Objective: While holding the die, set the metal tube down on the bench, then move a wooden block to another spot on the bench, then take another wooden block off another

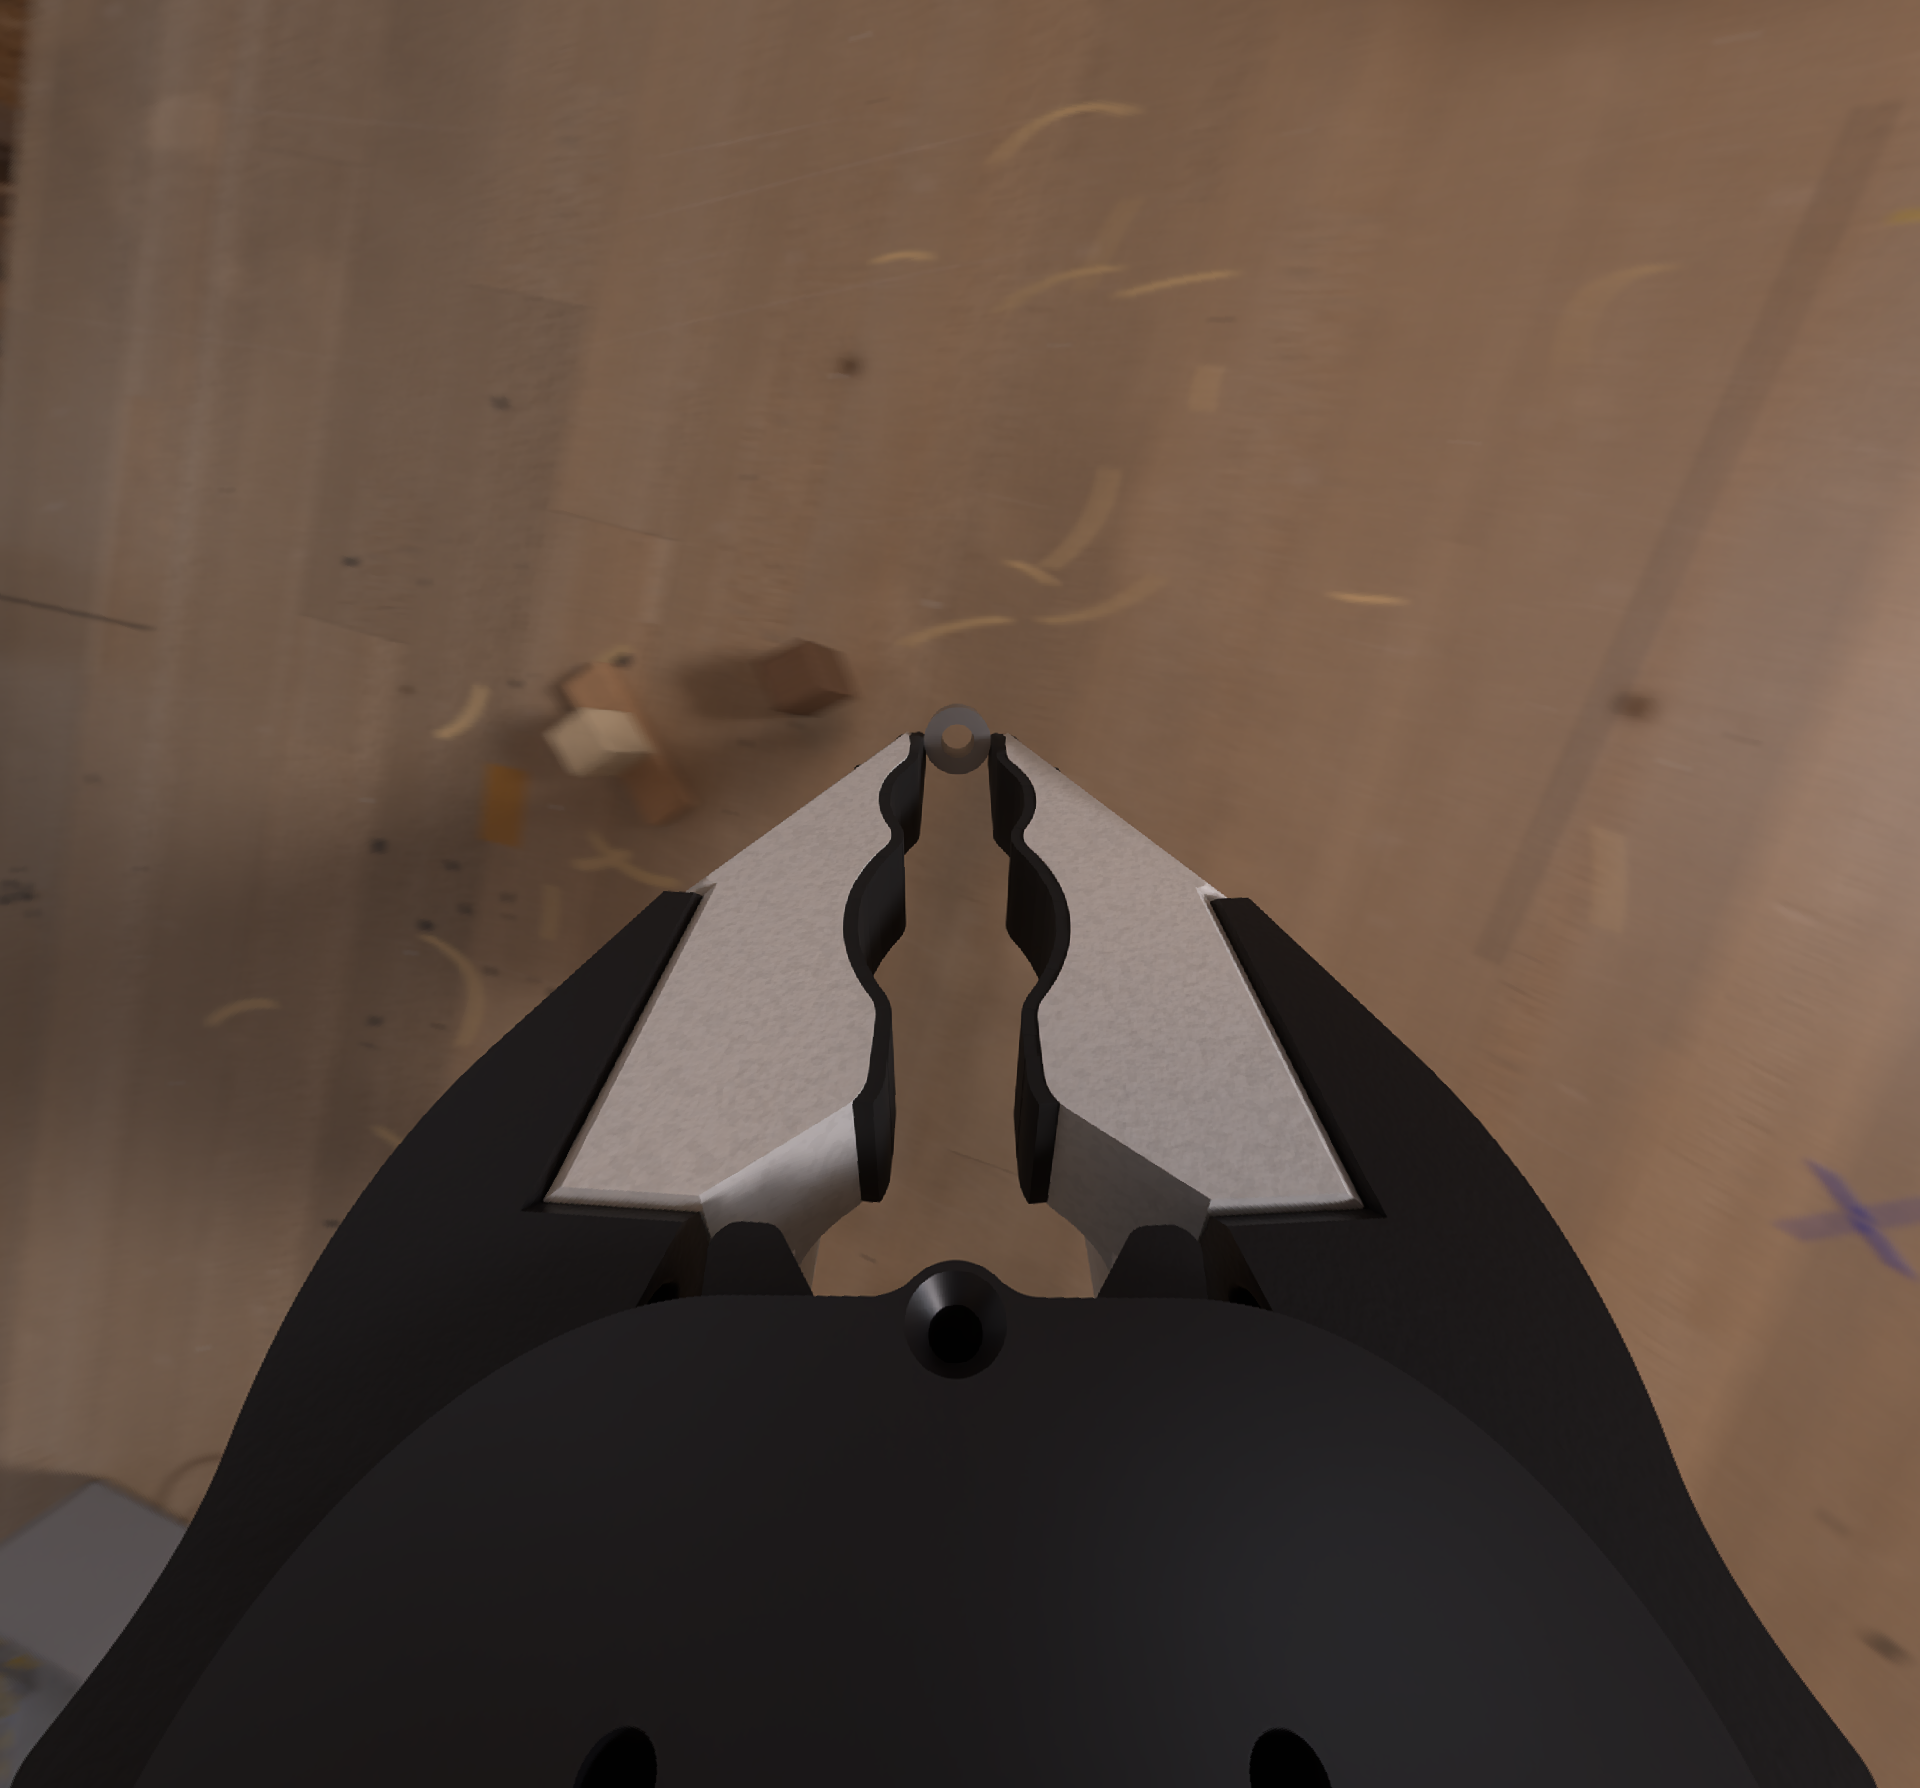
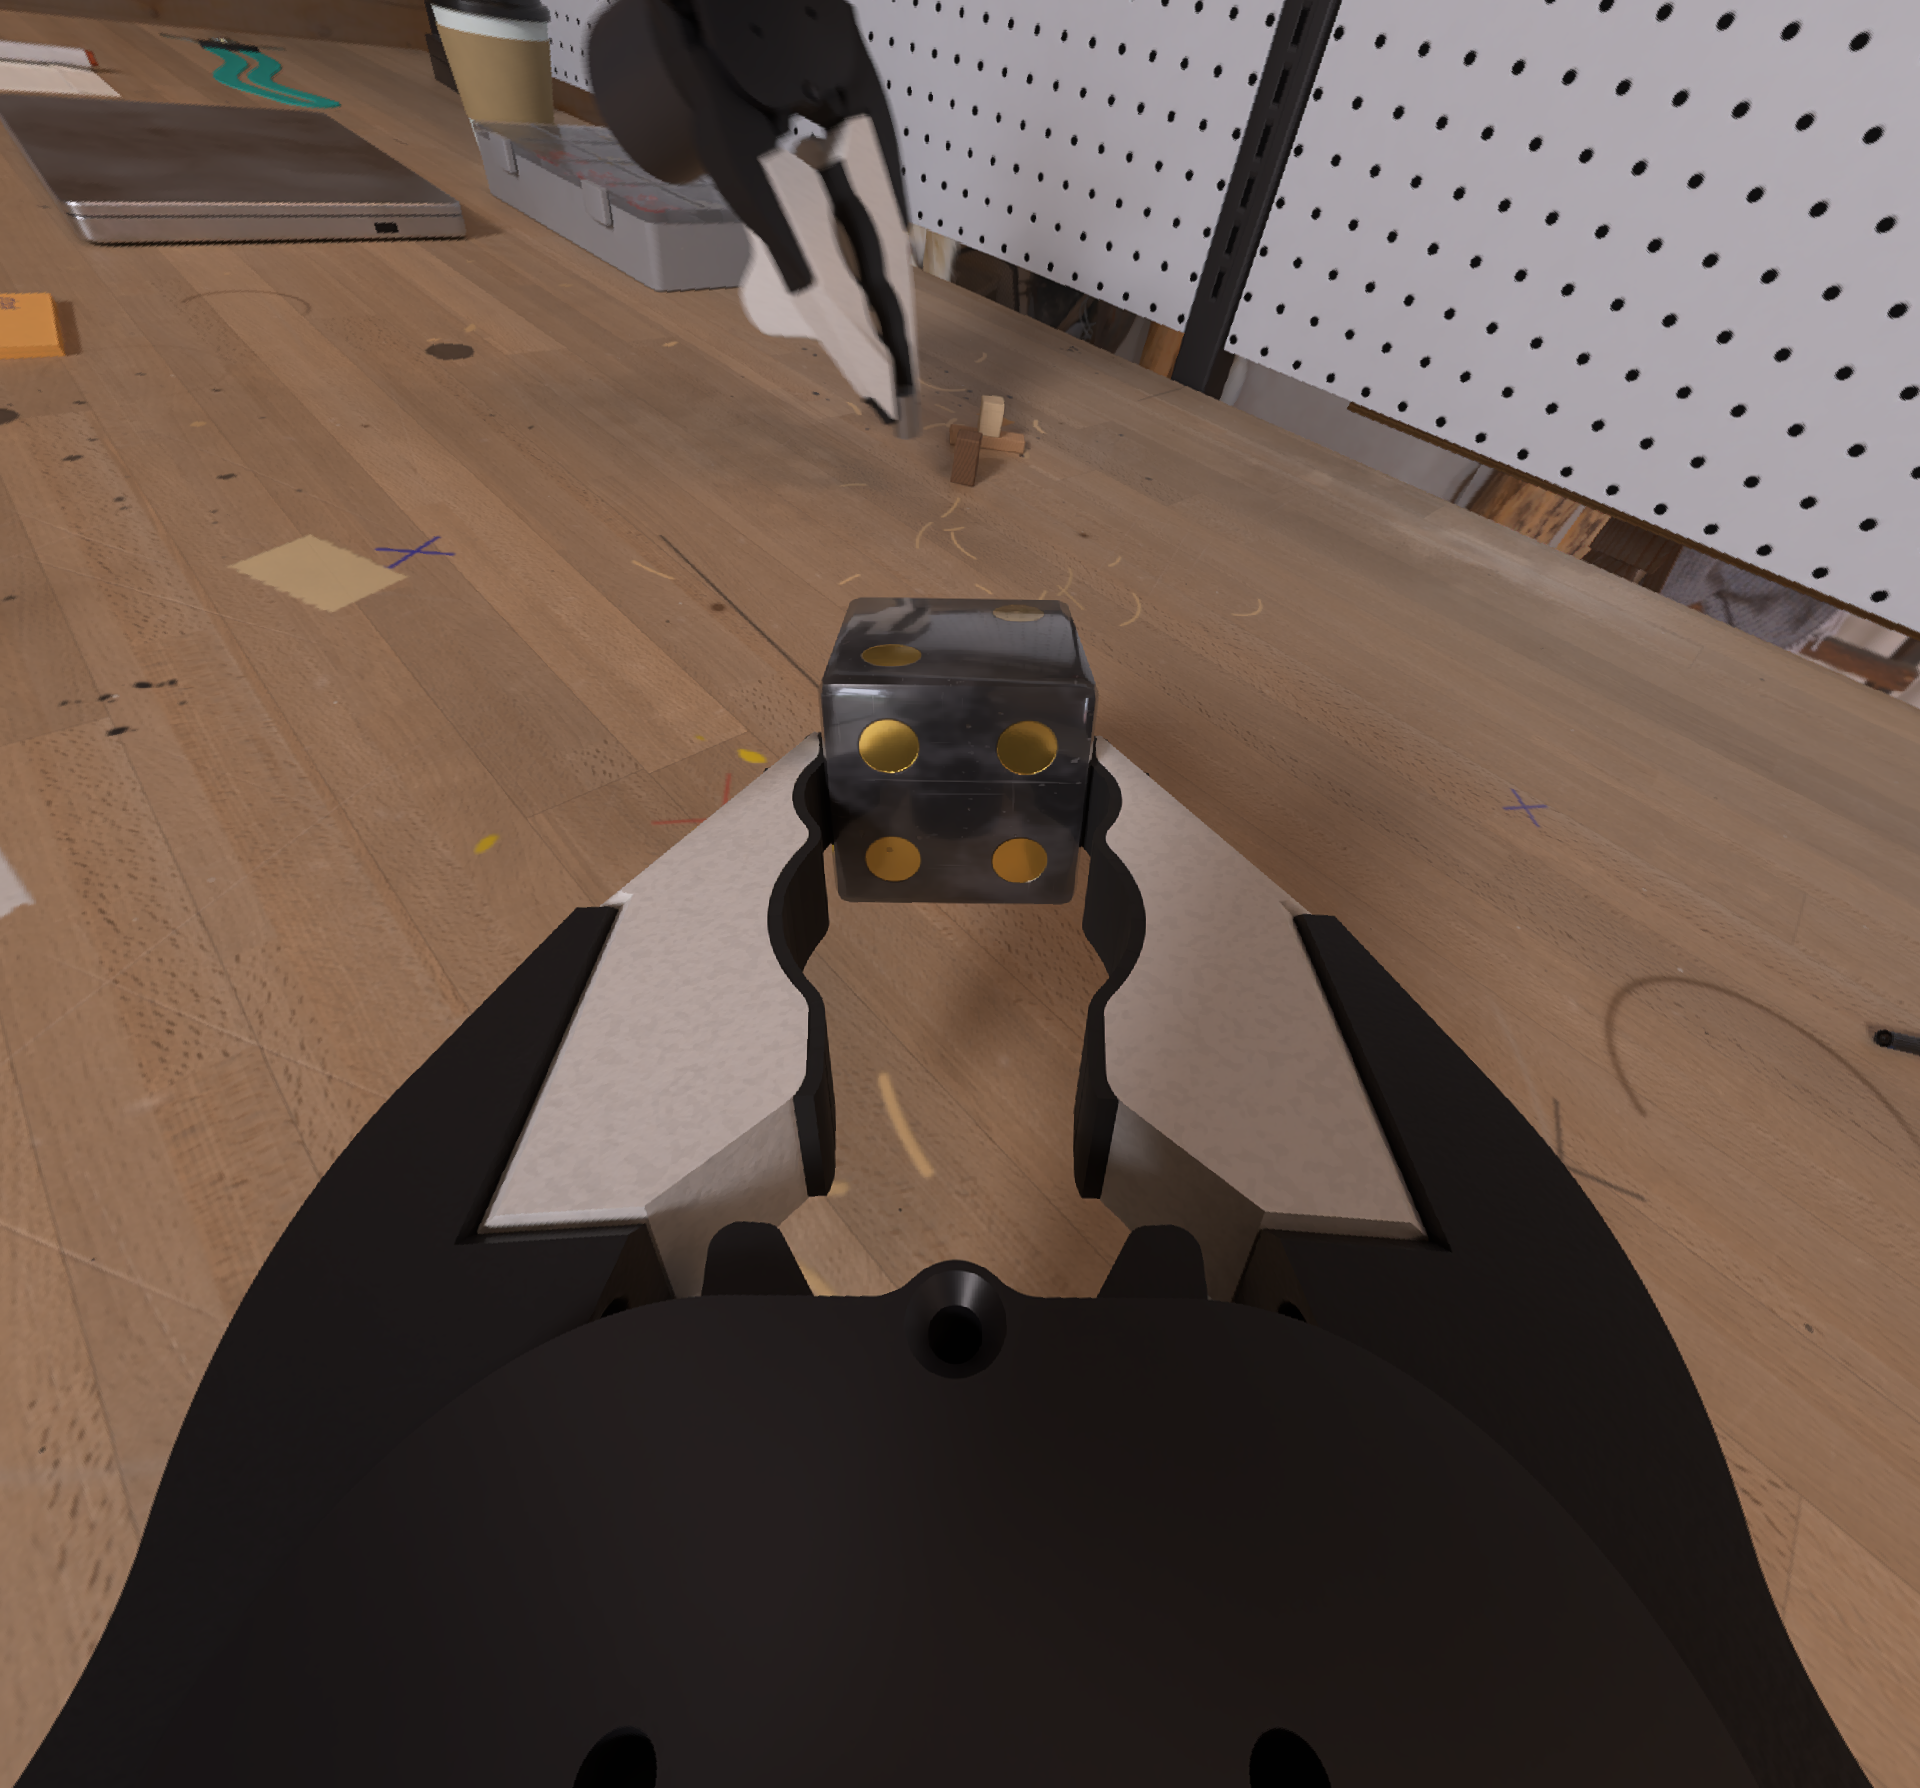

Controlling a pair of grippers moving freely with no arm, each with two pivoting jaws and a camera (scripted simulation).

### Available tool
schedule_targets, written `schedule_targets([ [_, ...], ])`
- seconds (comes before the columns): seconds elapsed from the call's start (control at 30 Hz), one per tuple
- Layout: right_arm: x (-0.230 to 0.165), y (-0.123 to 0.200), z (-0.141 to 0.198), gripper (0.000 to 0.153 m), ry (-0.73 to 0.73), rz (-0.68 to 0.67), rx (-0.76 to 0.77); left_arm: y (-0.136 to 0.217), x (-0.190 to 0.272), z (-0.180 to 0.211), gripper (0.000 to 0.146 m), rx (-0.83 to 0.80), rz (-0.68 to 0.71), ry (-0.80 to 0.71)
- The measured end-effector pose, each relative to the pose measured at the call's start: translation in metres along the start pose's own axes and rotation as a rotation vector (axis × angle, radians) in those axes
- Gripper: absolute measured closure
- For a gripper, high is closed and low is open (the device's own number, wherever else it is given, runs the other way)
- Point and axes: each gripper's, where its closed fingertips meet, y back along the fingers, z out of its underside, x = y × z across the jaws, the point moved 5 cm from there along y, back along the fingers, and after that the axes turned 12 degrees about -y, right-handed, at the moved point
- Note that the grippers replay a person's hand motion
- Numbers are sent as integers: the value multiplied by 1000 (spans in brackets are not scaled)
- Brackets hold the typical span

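Left gripper (image 1: 956, 741): jaws pinched narrow on the tube (image 1: 956, 739), held end-on and pointing down at the surface (image 1: 1351, 388), ready for setting down.
Right gripper (image 2: 956, 803): jaws clamp the die (image 2: 956, 751) by its sides, kept low and apart, likely so it stays out of the way.
Blocks (image 2: 982, 445): small stacked pile near the tube's tip, just beside the left gripper.
Stage: tube not yet on the surface.

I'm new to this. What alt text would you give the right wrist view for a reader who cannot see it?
The right tongs grip a dark die with gold pips above a wooden bench. Farther off, the left tongs point down, pinching a small metal tube near a little pile of wooden blocks, with a white pegboard behind.
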Motion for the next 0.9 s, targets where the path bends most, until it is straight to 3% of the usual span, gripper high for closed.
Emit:
schedule_targets([
  [0.1, -1, 0, 0, 106, 3, 1, -2, 27, 46, 1, 134, 60, 85, -5],
  [0.3, -5, -2, 1, 106, 16, 2, -13, 50, 129, 33, 134, 21, 201, -11],
  [0.57, -2, -2, 2, 106, 24, 34, -26, 42, 163, 49, 134, 66, 155, 29],
  [0.67, -1, -2, 3, 106, 27, 43, -30, 49, 160, 49, 106, 105, 121, 55],
  [0.8, 0, -3, 3, 106, 19, 45, -34, 74, 150, 57, 101, 185, 10, 155],
  [0.9, 0, -3, 3, 106, 18, 42, -36, 72, 159, 68, 86, 188, 40, 223],
])
